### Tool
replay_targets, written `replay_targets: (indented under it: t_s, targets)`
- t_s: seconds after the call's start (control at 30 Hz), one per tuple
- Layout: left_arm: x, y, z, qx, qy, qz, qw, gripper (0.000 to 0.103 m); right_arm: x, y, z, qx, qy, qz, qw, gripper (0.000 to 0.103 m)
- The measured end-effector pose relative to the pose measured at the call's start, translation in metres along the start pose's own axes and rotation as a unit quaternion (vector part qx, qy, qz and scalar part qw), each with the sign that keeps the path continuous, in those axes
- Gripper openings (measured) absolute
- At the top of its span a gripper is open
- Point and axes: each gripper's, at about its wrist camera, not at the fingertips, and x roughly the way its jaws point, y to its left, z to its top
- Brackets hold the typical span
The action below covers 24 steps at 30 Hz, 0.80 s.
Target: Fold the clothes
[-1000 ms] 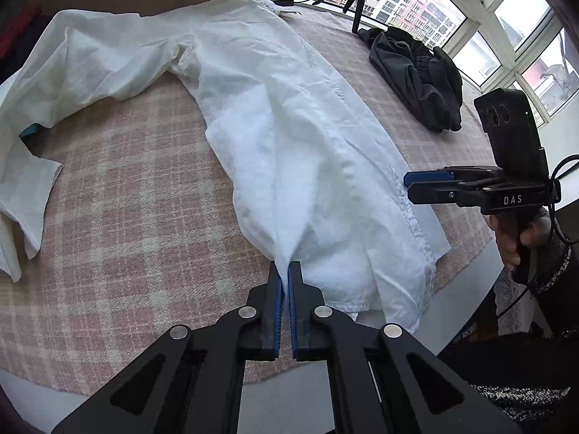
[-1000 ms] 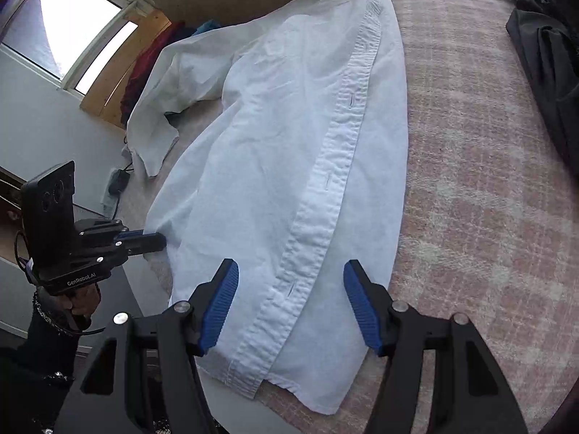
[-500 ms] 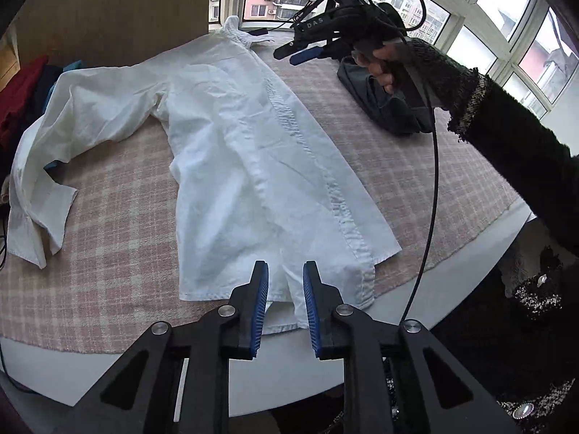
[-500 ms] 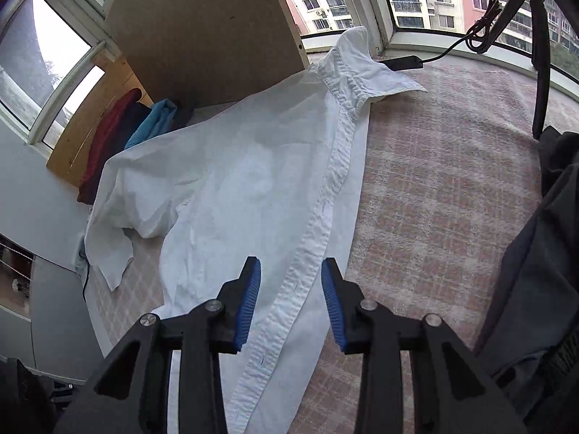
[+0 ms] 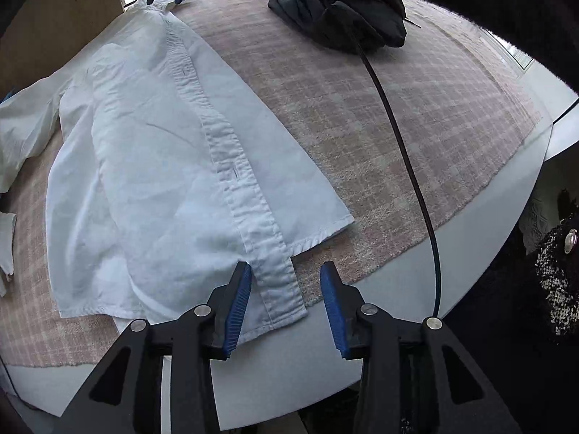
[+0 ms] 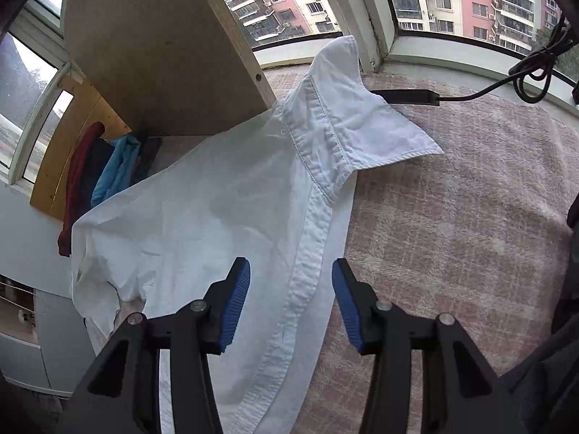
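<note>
Shirt point(image 5: 152, 166), white and button-fronted, lies lengthwise on the pink checked cloth point(image 5: 362, 115) over the desk point(image 5: 289, 361), one half laid across the other so the placket point(image 5: 231, 166) runs up the top, with a sleeve point(image 5: 21, 123) trailing off to the side. Left claw point(image 5: 286, 300) stands wide open and empty astride the placket's hem end, which overhangs the cloth edge; right claw point(image 6: 289, 300), equally wide and empty, straddles the placket just below the collar point(image 6: 347, 119). Risk, as I judge it: closing on one layer alone would peel the halves apart, and uneven lifting would skew the fold. The black cable point(image 5: 398, 144) could also snag.
</note>
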Motion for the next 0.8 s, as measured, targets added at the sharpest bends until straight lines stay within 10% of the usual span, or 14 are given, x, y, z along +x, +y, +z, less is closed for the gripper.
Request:
replay_targets:
  t_s: [0.2,0.27,0.37,0.8]
  targets:
    - [0.005,0.017,-0.002,-0.048,0.002,-0.025,0.9985,0.033,0.041,0.014,0.005,-0.042,0.065,-0.034,0.996,0.047]
    - [0.004,0.025,-0.004,-0.068,-0.001,-0.041,0.9968,0.013,0.044,0.020,0.002,-0.072,0.066,-0.045,0.994,0.046]
    - [0.001,0.039,-0.008,-0.101,-0.005,-0.071,0.9923,0.002,0.041,0.026,-0.001,-0.102,0.057,-0.041,0.992,0.012]
    - [-0.037,0.030,0.031,-0.102,-0.070,-0.133,0.9833,0.002,-0.008,0.037,0.037,-0.134,-0.020,-0.053,0.989,0.004]
